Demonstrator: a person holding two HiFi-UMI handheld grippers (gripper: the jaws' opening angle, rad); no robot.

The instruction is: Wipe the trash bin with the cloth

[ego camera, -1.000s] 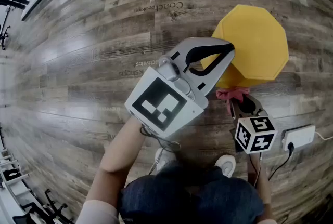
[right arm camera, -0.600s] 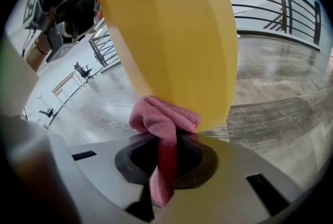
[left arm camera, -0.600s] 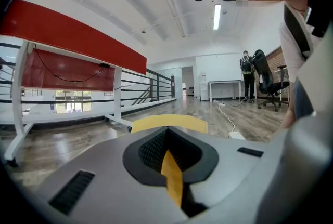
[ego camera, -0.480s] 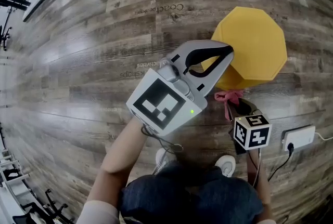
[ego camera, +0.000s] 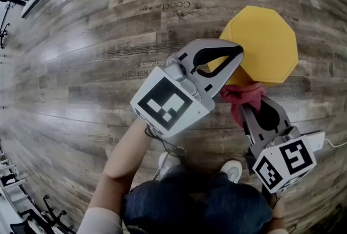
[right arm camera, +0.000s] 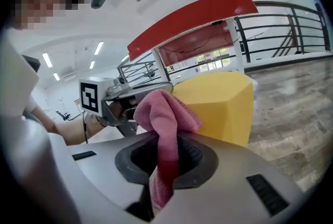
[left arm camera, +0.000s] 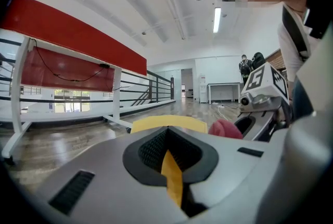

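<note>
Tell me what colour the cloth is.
The cloth is pink, clearest in the right gripper view.

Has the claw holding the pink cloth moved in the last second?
Yes. The right claw with the cloth has risen toward the head camera: it looks larger, and its marker cube now overlaps the white power strip.
</note>
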